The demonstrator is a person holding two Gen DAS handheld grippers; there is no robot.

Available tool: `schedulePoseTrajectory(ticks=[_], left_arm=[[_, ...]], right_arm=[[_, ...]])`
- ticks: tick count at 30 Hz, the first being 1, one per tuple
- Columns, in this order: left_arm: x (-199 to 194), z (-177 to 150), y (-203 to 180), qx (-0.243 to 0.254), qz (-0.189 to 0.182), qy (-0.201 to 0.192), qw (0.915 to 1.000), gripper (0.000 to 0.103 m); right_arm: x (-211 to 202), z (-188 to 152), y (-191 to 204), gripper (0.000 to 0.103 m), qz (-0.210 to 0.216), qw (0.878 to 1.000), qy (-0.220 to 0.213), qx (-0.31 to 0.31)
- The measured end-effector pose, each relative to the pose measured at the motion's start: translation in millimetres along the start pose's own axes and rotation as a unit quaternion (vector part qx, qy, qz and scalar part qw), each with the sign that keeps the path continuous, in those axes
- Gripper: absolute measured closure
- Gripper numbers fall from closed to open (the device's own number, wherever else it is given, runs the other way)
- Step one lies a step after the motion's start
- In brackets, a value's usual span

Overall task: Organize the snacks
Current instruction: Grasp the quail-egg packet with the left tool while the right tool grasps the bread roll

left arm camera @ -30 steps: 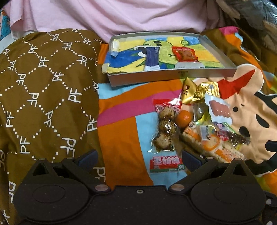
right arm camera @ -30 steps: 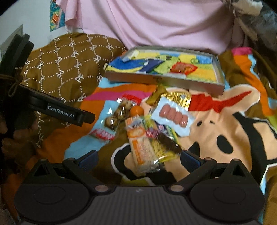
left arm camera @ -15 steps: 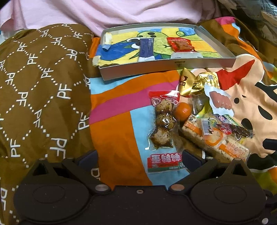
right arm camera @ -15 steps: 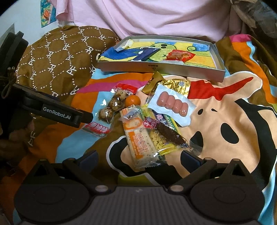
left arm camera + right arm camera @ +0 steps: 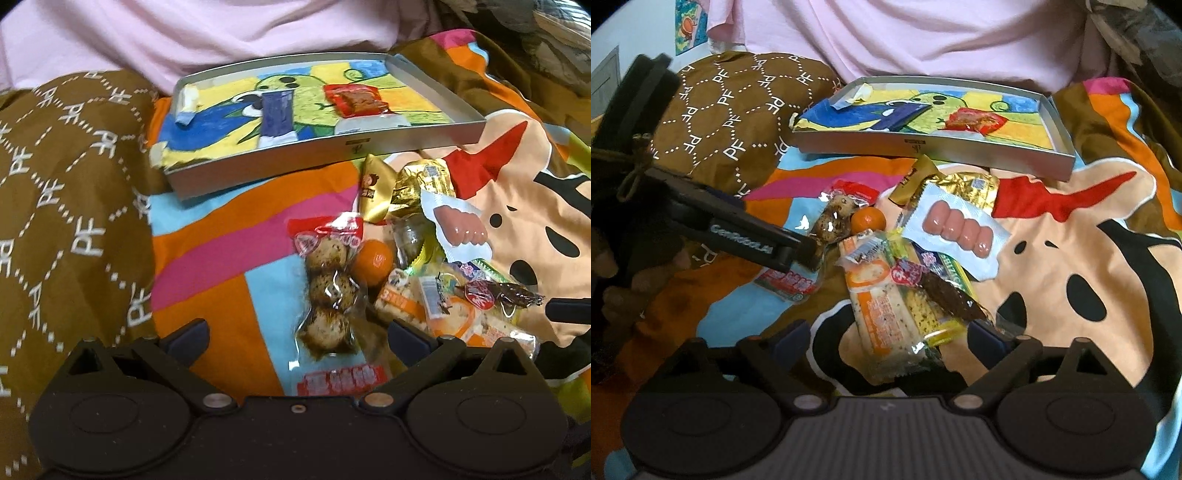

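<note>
Snacks lie in a loose heap on the colourful blanket (image 5: 1071, 236), just in front of the shallow grey tray (image 5: 934, 147), which already holds a red packet (image 5: 975, 120). The left gripper (image 5: 297, 332) is wide, its jaws around the clear pack of eggs (image 5: 328, 295) without pressing it. The right gripper (image 5: 886, 334) has just been closing a little, but is still wide around the orange cracker pack (image 5: 882, 306); its pads do not touch it.
</note>
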State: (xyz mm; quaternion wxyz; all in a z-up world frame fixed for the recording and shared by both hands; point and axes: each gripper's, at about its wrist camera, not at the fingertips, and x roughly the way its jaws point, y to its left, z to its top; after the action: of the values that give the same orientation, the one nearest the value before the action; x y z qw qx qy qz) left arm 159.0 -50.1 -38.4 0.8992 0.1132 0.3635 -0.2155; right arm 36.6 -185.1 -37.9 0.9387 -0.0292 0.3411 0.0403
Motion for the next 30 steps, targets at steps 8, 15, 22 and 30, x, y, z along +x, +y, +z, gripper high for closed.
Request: schedulePoseTrajectory(ticks=[8, 15, 22, 30], left_arm=[[17.2, 8.0, 2.7, 0.009, -0.017, 0.004, 0.9998, 0.001], [25.7, 11.3, 3.7, 0.014, -0.03, 0.004, 0.9994, 0.011], [26.8, 10.3, 9.0, 0.004, -0.056, 0.005, 0.9984, 0.024], [34.1, 15.3, 9.2, 0.013, -0.072, 0.005, 0.9973, 0.028]], right_arm=[[10.6, 1.2, 6.3, 0.025, 0.004, 1.0, -0.005, -0.016], [21.5, 1.2, 9.2, 0.045, -0.01, 1.0, -0.002, -0.028], [22.6, -1.9, 15.5, 0.058, -0.026, 0.998, -0.002, -0.052], [29.6, 0.8, 17.4, 0.056, -0.018, 0.998, 0.005, -0.067]])
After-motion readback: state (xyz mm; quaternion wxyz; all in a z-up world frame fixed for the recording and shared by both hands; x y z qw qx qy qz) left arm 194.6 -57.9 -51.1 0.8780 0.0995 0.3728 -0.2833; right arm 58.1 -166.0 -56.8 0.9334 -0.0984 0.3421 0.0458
